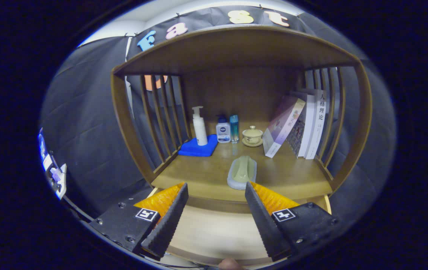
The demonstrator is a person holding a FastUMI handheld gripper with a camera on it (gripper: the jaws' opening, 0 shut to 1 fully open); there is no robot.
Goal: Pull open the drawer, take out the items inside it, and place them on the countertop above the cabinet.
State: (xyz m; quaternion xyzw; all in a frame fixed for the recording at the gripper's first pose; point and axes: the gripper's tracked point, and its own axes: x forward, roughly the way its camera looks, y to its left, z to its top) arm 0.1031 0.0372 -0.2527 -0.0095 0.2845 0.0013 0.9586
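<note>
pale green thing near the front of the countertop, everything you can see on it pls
The pale green item lies flat on the wooden countertop near its front edge: an oblong, glossy greenish piece seated in a paler grey-white base. Nothing else touches it. The gripper is open and empty, its fingers apart, with the item just beyond them, nearer one fingertip.

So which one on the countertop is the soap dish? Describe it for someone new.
Start at the wooden countertop inside the slatted cabinet frame. Bottles, a lidded cup and leaning books line its back; the soap dish lies alone near the front edge, just beyond the open gripper. It is the only low, pale, oblong thing.
</note>
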